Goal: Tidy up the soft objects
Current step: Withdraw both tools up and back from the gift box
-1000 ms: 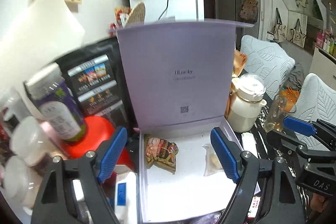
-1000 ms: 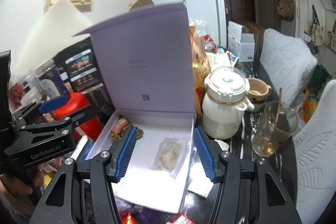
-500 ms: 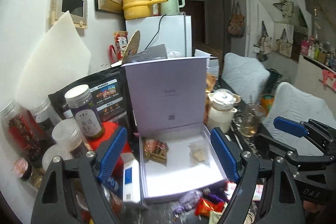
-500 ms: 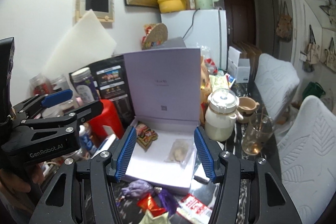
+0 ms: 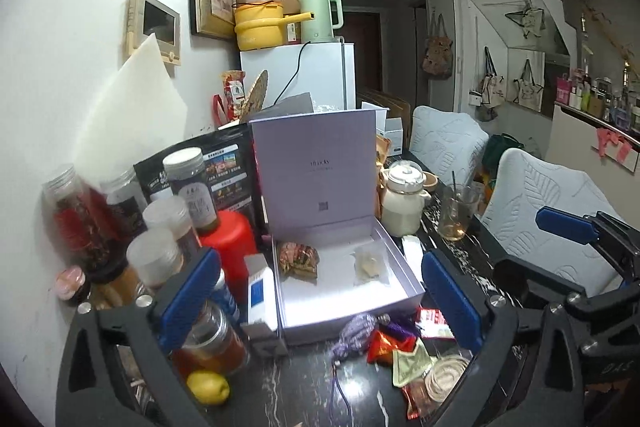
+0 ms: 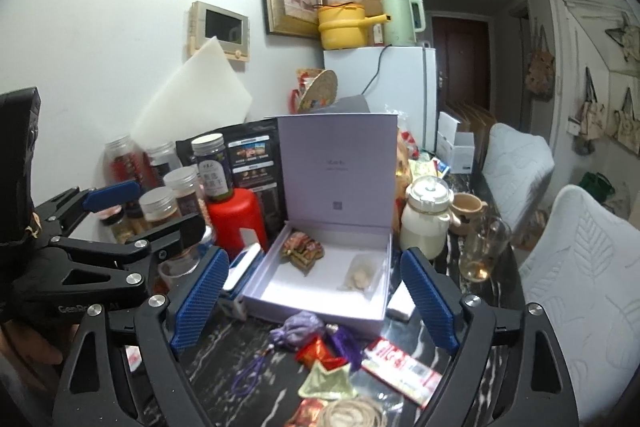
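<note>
A lilac box (image 5: 316, 329) stands with its lid upright on the dark marble table. Inside lie a brown-red snack packet (image 5: 299, 259) and a clear packet (image 5: 370, 265). In front of the box a purple pouch (image 6: 298, 323), a red packet (image 6: 320, 353), a green pouch (image 6: 326, 383) and a red-white packet (image 6: 400, 363) lie loose. My left gripper (image 5: 319, 259) and right gripper (image 6: 315, 255) hover side by side, back from the box and above these items. The jaws of both are opening, and nothing is held between them.
Jars (image 5: 192, 187) and a red canister (image 5: 230, 239) crowd the left of the box. A white pot (image 5: 402, 205) and a glass (image 5: 454, 211) stand on its right. A lemon (image 5: 208, 387) and a twine coil (image 6: 352, 415) lie near the front. White padded chairs (image 5: 560, 203) line the right.
Both grippers have drawn back and up from the box, which now looks smaller. Their jaws have spread wider. The loose pouches in front of the box have come into view.
</note>
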Demonstrator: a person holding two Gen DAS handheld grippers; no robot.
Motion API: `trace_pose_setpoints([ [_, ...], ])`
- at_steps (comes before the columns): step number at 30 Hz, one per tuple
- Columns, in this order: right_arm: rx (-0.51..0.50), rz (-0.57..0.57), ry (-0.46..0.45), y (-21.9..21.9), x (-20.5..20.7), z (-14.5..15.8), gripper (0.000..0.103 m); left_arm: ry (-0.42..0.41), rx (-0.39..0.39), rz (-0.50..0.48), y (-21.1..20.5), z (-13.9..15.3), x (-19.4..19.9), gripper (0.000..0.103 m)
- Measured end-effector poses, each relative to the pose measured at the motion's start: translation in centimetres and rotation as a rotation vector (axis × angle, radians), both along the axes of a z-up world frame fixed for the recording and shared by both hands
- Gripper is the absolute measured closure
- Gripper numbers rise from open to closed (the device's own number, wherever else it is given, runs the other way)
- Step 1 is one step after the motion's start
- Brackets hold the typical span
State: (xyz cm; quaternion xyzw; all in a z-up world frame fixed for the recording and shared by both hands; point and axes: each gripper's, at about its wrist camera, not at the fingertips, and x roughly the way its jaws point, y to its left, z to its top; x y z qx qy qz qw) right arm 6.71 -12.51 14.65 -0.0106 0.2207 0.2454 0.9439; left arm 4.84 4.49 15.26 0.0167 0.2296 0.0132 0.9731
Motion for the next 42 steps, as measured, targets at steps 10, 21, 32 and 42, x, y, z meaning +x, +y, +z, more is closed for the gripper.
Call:
trace_pose_setpoints([
  [10,0.018,-0.031,0.007,-1.3,-4.2,-1.3,0.014,0.019,0.014,-0.107,-0.9,-2.5,-3.1,0.001],
  [21,0.016,-0.087,0.076,-2.4,-6.2,-4.7,0.014,0.076,-0.027,-0.151,-1.1,-6.0,-4.1,0.001],
  [32,0.047,-0.054,0.139,-3.2,-6.9,-8.7,0.014,0.196,-0.086,-0.177,-1.0,-10.6,-2.1,0.001],
  [42,0.033,-0.045,0.250,-3.4,-4.7,-13.4,0.014,0.254,-0.057,-0.197,-1.9,-14.0,-0.6,0.001],
])
